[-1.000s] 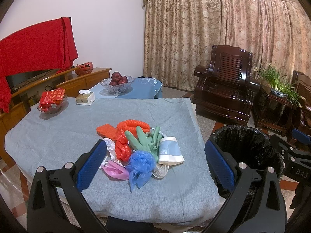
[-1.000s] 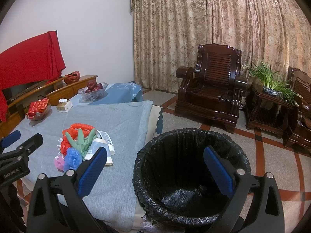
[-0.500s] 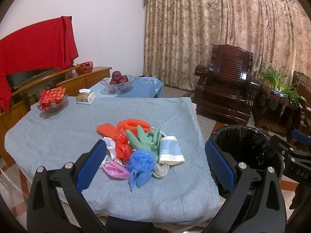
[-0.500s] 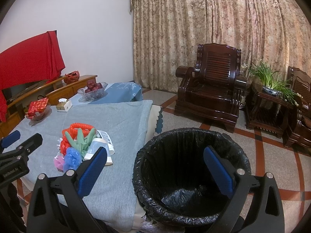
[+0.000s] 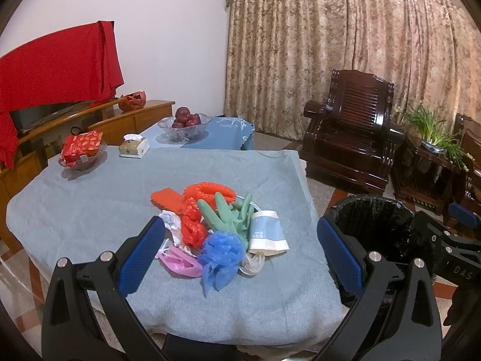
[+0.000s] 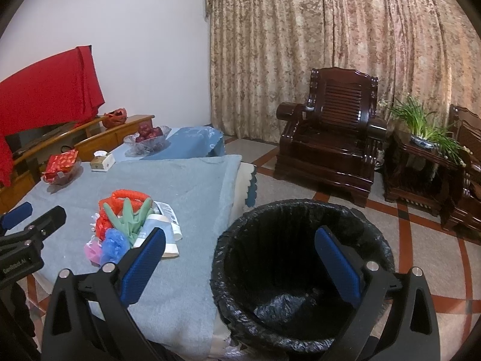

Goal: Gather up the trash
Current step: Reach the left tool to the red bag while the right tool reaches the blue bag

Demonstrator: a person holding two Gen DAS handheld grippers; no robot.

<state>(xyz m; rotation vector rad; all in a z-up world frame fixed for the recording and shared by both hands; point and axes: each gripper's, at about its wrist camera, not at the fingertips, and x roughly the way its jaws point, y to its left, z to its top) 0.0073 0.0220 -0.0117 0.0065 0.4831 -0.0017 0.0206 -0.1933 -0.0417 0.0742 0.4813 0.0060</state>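
Trash (image 5: 222, 225) lies heaped on the grey-blue cloth of a low table (image 5: 90, 204), toward the table's near edge and nearer its right side than its left. In the heap we make out a green rubber glove (image 5: 228, 216), a crumpled blue bag (image 5: 221, 252), red netting (image 5: 192, 225), an orange strip (image 5: 207, 188), a pink scrap (image 5: 180, 263) and a paper cup (image 5: 267, 234) lying on its side, all touching or overlapping.

We see the left gripper (image 5: 240, 254) held above the near edge with its blue-padded fingers (image 5: 141, 255) spread wide, framing the heap but gripping nothing. The right gripper (image 6: 240, 261) (equally wide apart and equally empty) hangs over the black-lined bin (image 6: 300, 273), which stands on the tiled floor just off the table's right edge.

Along the table's far edge sit a glass dish holding a red packet (image 5: 82, 150), toward the far left corner, and a small tissue box (image 5: 133, 149) beside it. Behind them, on a second blue-covered surface, we see a glass bowl of dark red fruit (image 5: 185, 123). A dark wooden armchair (image 5: 351, 147) stands before patterned curtains (image 5: 345, 30), with a potted plant (image 5: 433, 132) on a side table to its right.
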